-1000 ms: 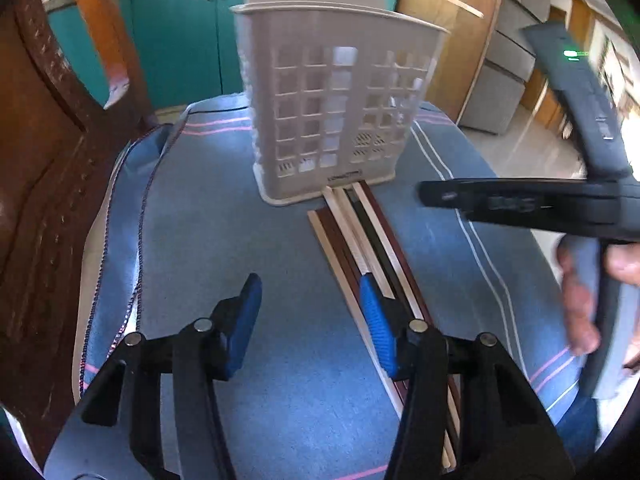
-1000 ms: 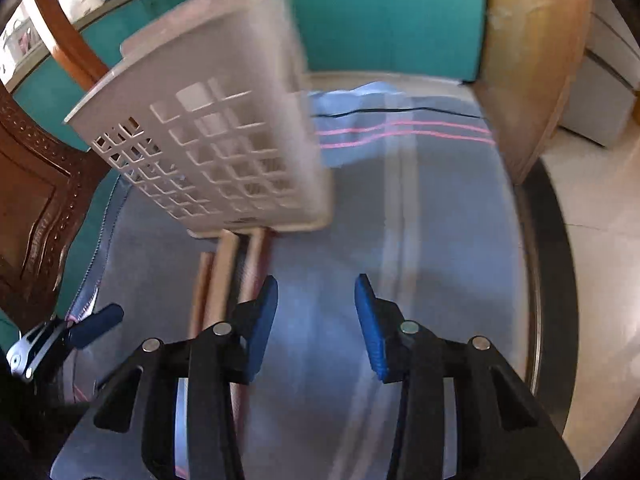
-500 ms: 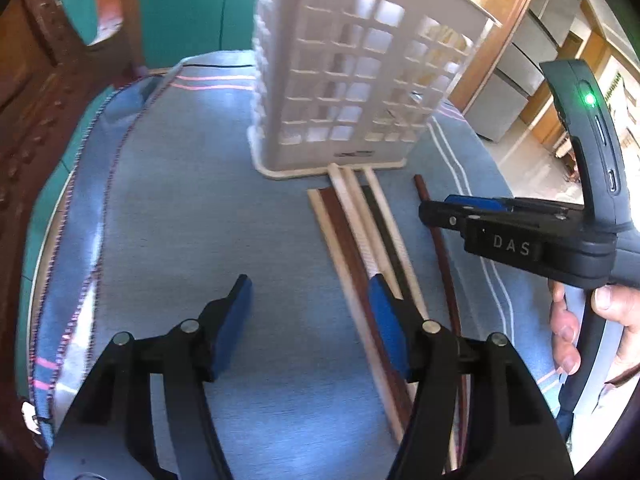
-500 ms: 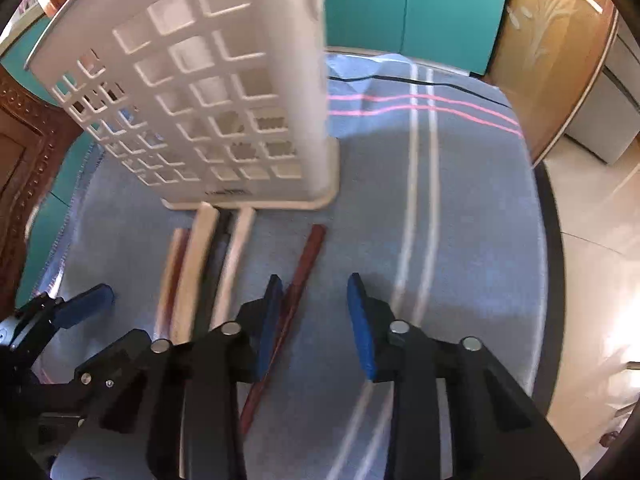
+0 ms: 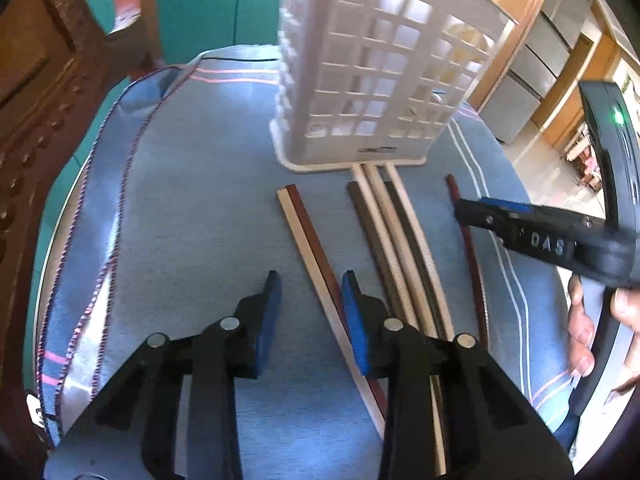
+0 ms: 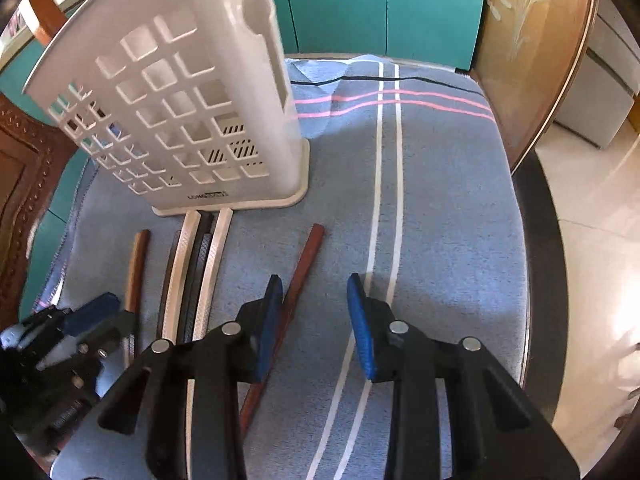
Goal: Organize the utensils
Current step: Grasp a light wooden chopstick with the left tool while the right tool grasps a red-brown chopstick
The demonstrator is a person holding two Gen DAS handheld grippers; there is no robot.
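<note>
A white lattice utensil basket (image 5: 360, 80) (image 6: 180, 100) stands upright on the blue striped cloth (image 5: 200, 200). Several chopsticks lie in front of it: a cream and dark bundle (image 5: 392, 240) (image 6: 196, 272), a cream and red-brown pair (image 5: 308, 236) off to its left, and a single red-brown stick (image 5: 468, 248) (image 6: 304, 264) to its right. My left gripper (image 5: 310, 308) hangs over the pair with its jaws closing; the pair lies just inside its right pad, not pressed. My right gripper (image 6: 314, 304) (image 5: 480, 208) is open, and the single stick runs under its left finger.
A carved wooden chair (image 5: 40, 80) stands close at the left. Teal cabinets (image 6: 360, 0) are behind the table. The table's dark rim (image 6: 536, 240) curves along the right, with tiled floor beyond. A person's hand (image 5: 580, 320) holds the right gripper's handle.
The cream and red-brown pair now lies apart from the bundle, and the single stick has come free on the right. The left jaws have narrowed. Both grippers have come lower and closer to the basket.
</note>
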